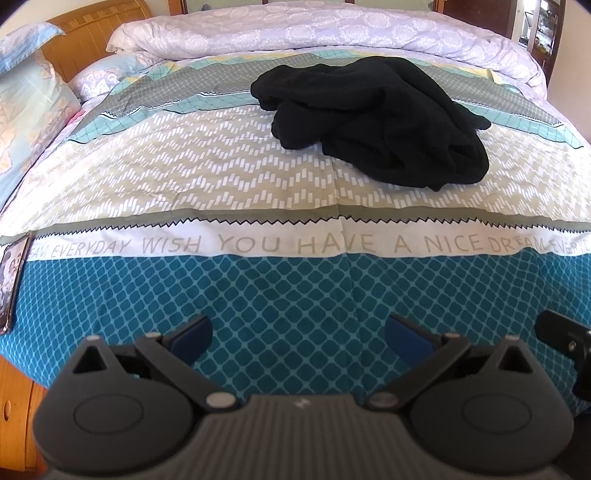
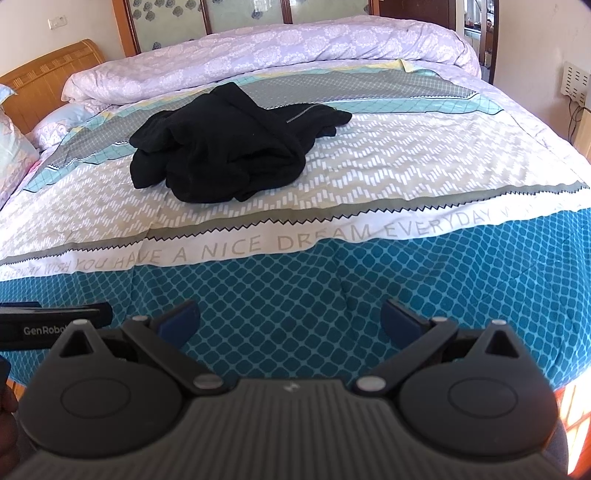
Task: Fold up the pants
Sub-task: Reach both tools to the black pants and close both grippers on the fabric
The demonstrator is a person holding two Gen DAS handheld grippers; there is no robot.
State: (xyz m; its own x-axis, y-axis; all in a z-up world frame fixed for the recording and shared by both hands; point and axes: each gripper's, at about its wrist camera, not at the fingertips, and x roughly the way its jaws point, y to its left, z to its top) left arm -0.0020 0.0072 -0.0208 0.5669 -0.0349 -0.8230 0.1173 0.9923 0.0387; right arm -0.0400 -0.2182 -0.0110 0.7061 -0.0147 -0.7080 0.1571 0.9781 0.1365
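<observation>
A crumpled pair of black pants (image 1: pixel 373 118) lies in a heap on the patterned bedspread, right of centre in the left wrist view and left of centre in the right wrist view (image 2: pixel 225 151), where a short zipper shows on top. My left gripper (image 1: pixel 298 338) hangs open over the teal diamond band near the bed's front edge, well short of the pants, with nothing between its blue pads. My right gripper (image 2: pixel 291 319) is open too, over the same teal band and equally far from the heap.
A rolled lilac duvet (image 1: pixel 314 33) lies across the far end of the bed. Pillows (image 1: pixel 29 107) and a wooden headboard (image 1: pixel 92 33) are at the left. A phone (image 1: pixel 13 280) lies at the bed's left edge. The other gripper's body (image 2: pixel 48 325) shows at the left.
</observation>
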